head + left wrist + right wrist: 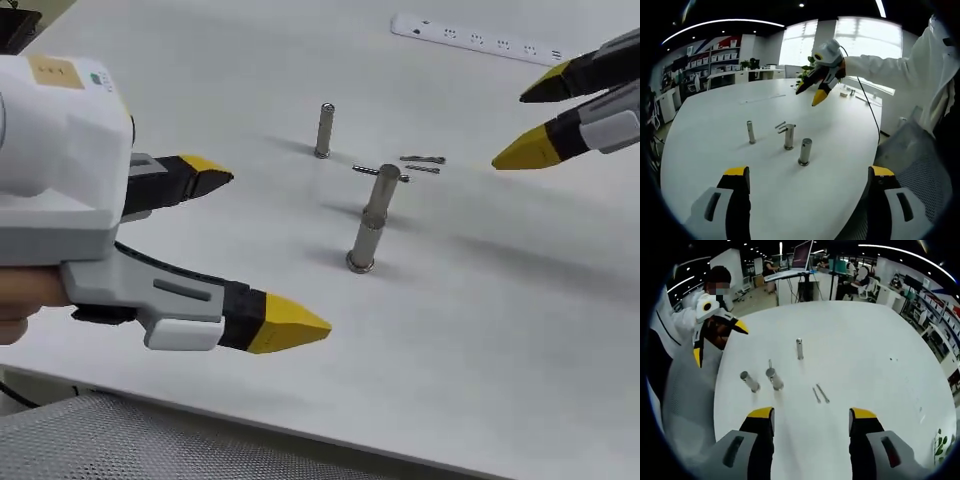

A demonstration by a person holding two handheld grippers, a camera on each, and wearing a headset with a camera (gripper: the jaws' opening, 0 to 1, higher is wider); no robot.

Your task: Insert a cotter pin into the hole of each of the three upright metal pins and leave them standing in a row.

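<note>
Where the head view looks down on the white table [520, 330], three upright pins stand in a loose row: far metal pin [325, 128], middle metal pin [380, 195], near metal pin [365, 242].
- Fitted cotter pin [372, 171]: crosswise through the top of the middle metal pin.
- Loose cotter pins [422, 164]: two, flat on the table just beside the middle metal pin.
- Right gripper [512, 128]: jaws spread, nothing between them, near the loose cotter pins.
- Left gripper [250, 250]: jaws wide apart, empty, well apart from the row.
- Power strip [480, 40]: far edge of the table; no writing legible.
- Sticker [55, 70]: tan, on the left gripper's housing; marks too small to read.

Left gripper view: own jaws parted over bare table; near metal pin [805, 151] closest ahead, the right gripper [820, 80] beyond the row. Background wall graphics unreadable.

Right gripper view: own jaws parted, the loose cotter pins [820, 393] lying just ahead of them; the row stands behind.

Handling, as judged:
- Cotter pins: light, thin, springy wire, likely to skate on the smooth top. Pinch near one end, leaving the other end free for the hole.
- Metal pins: stiff, solid, narrow-footed and easily toppled. Steady low on the shank.
</note>
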